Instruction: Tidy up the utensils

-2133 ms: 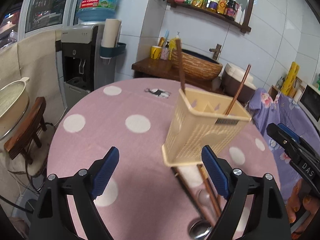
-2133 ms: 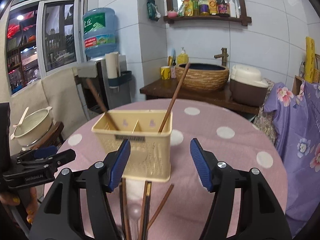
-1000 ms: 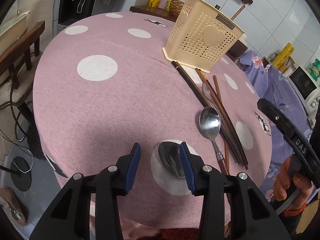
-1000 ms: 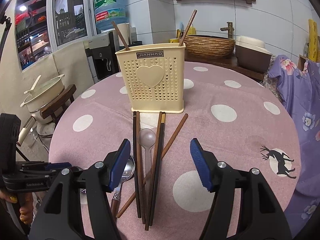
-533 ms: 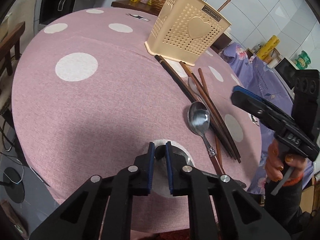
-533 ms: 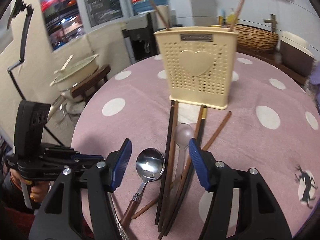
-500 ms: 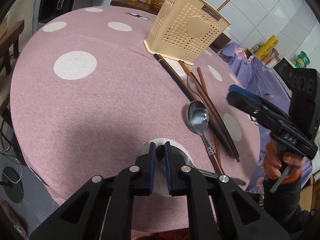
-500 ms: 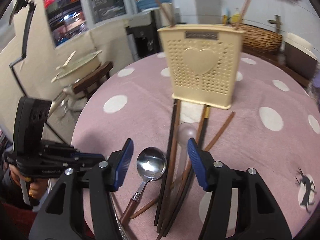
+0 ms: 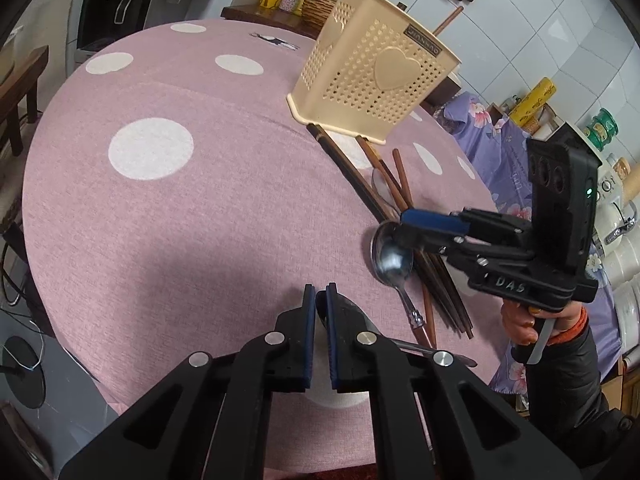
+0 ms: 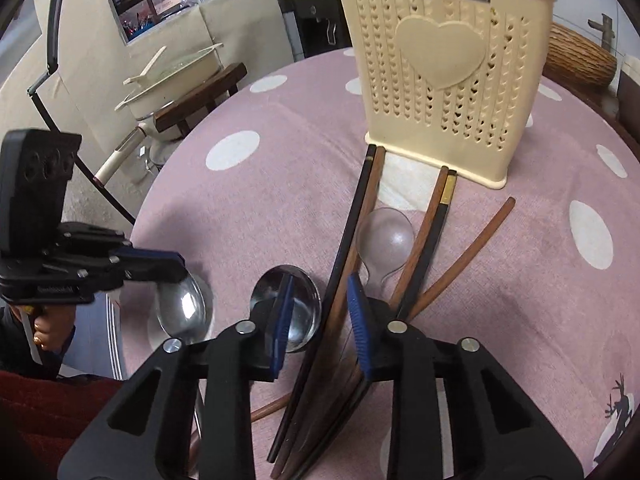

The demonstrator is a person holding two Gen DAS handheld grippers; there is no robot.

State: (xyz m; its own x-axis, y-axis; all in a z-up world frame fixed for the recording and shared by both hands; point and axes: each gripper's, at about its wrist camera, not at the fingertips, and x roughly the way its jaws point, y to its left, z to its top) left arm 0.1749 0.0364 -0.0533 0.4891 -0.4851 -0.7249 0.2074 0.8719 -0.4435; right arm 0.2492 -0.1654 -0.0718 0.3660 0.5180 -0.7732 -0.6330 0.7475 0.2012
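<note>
Since a second ago my right gripper (image 10: 318, 312) has dropped low over the cutlery, and its jaws are closing, now fairly narrow. Between them in the right wrist view sit the bowl of a steel spoon (image 10: 298, 308) and the near ends of the chopsticks (image 10: 352, 248); whether the blue pads already press on anything I cannot tell. My left gripper (image 9: 319, 312) has gone from half open to nearly closed, and it is clamped on the rim of a second metal spoon (image 10: 182, 306), whose bowl shows at lower left of the right wrist view, under the left gripper's tip.

From the left wrist view, the steel spoon lies right of centre with its handle running toward the bottom of the frame, right beside the bundle of chopsticks. A clear plastic spoon (image 10: 386, 240) lies among the chopsticks, just in front of the cream utensil holder (image 10: 440, 76). That holder stands upright at upper right of the right wrist view, on the pink polka-dot tablecloth (image 9: 200, 208), with chopstick tips touching its base and a stick poking out of its top.
</note>
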